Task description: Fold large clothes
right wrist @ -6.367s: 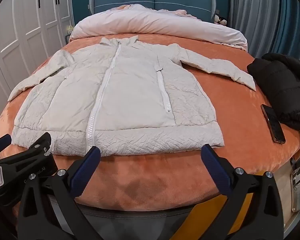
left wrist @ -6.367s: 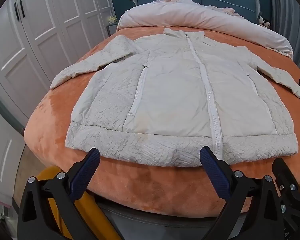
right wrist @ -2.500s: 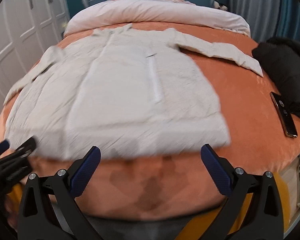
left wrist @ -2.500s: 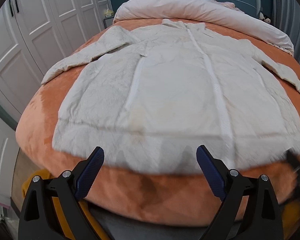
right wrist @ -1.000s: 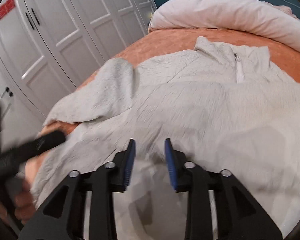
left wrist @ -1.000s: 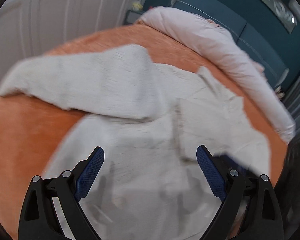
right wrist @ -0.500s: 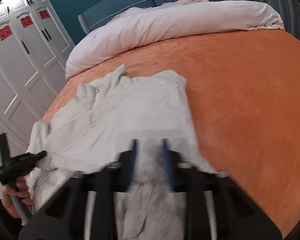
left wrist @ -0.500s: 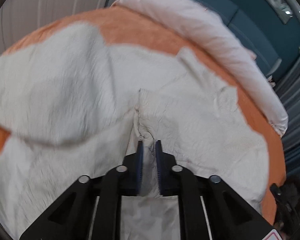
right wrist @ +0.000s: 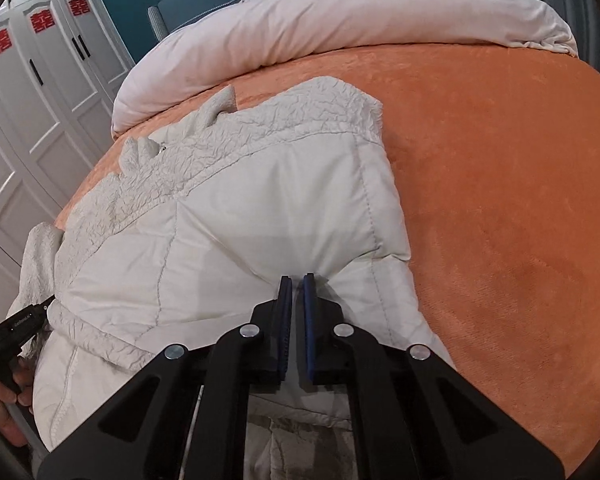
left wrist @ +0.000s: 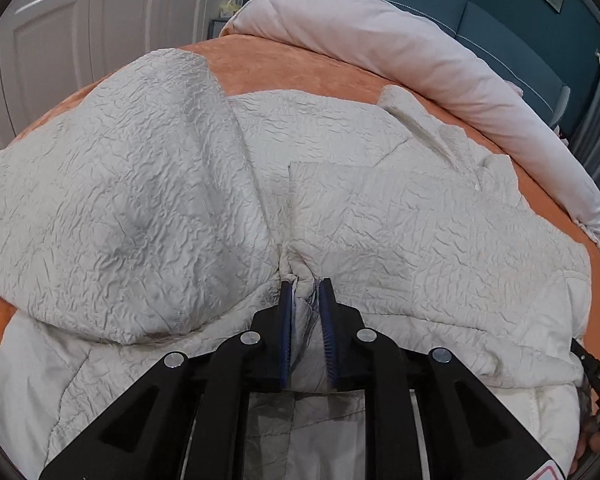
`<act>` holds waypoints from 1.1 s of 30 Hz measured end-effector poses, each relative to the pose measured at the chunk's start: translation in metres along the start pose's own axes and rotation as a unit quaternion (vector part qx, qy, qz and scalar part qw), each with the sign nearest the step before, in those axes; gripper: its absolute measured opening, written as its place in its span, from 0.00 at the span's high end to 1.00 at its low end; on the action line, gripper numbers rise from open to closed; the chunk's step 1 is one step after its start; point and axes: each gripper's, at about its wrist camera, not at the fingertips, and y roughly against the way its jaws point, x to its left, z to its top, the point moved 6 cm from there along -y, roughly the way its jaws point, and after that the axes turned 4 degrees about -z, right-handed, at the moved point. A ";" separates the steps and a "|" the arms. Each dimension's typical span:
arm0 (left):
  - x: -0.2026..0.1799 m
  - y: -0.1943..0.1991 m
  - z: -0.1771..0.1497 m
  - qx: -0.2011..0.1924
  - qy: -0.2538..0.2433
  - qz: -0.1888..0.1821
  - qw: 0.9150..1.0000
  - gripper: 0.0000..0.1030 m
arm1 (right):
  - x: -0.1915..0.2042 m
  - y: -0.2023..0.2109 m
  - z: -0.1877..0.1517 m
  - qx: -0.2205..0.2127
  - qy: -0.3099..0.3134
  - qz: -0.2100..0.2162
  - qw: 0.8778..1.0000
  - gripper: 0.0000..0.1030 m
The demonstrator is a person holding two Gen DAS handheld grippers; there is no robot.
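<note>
A cream quilted jacket (left wrist: 400,208) lies on the orange bed, partly folded over itself. My left gripper (left wrist: 305,282) is shut on a pinch of the jacket's fabric where the sleeve (left wrist: 120,208) meets the body. In the right wrist view the jacket (right wrist: 240,216) shows its smooth folded-over side. My right gripper (right wrist: 297,278) is shut on the edge of that folded part. The left gripper (right wrist: 24,326) and the hand that holds it also show at the left edge of the right wrist view.
The orange blanket (right wrist: 500,168) covers the bed. A rolled pale pink duvet (left wrist: 400,48) lies along the headboard side. White wardrobe doors (right wrist: 40,92) stand to the left of the bed.
Both grippers went from open at the hem to shut on the jacket. Over the last half second the views steadied, with the right side of the jacket folded over toward the left.
</note>
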 end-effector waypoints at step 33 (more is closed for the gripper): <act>0.226 0.219 0.101 -0.166 0.173 -0.018 0.971 0.98 | 0.090 0.122 -0.165 -0.001 0.071 0.046 0.996 0.40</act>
